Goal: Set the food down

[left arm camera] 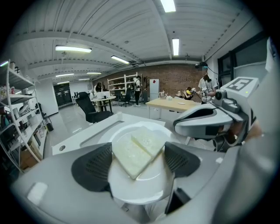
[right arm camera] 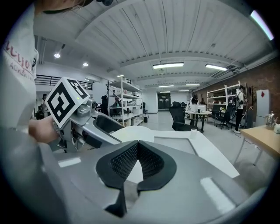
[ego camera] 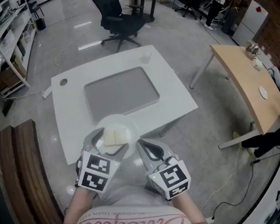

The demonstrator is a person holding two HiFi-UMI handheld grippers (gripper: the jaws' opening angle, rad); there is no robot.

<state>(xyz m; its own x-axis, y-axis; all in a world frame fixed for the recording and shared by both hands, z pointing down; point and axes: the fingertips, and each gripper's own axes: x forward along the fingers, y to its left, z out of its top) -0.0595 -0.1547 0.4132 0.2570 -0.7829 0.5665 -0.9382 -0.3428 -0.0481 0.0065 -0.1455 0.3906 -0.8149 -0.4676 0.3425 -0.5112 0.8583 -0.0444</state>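
A white plate carries two pale flat slices of food. My left gripper grips it by its near part, jaws wide, and holds it over the near edge of the white table. In the left gripper view the plate sits between the two black pads with the slices on top. My right gripper hovers just right of the plate. Its pads meet with nothing between them.
A grey mat is set into the middle of the table, and a small clear cup stands at its far edge. A black office chair is beyond the table, a wooden desk to the right, a wooden bench at the left.
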